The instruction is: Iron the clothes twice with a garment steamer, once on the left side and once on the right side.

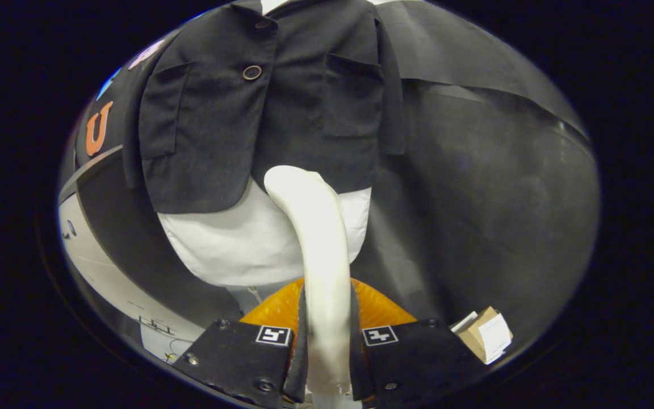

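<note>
So the tongs (327,341) are clamped on the garment steamer (318,255), both fingers squeezing its pale handle from either side. The steamer sticks up and forward from between them, and its rounded head sits right in front of the lower hem of the dark jacket (259,102), overlapping it near the middle opening. The jacket hangs on a white mannequin torso (219,250), which pokes out below the hem. There's one button (252,72) showing and a patch pocket on each side. Something orange and ribbed (279,309) sits just behind the fingers at the base. A small cardboard box (486,335) sits off to the side.
</note>
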### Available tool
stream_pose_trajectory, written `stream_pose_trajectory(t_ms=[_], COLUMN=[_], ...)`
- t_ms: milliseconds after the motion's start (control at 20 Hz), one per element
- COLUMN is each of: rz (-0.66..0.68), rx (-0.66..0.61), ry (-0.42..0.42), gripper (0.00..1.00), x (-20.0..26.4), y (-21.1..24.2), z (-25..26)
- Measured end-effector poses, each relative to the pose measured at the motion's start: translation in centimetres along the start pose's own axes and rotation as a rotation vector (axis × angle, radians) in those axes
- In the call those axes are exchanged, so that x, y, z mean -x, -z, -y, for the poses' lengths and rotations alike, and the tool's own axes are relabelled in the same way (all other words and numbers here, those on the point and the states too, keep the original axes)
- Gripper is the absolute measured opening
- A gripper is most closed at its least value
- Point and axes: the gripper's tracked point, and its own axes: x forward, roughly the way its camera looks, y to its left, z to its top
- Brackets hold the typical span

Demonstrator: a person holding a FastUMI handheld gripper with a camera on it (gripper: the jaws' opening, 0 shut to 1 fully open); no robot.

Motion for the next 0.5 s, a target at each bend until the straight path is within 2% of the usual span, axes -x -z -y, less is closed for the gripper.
stream_pose_trajectory(t_ms=[500], rz=[-0.018], rx=[0.002], ry=[-0.100], gripper=[0.33], x=[0.09], y=[0.60], z=[-0.22])
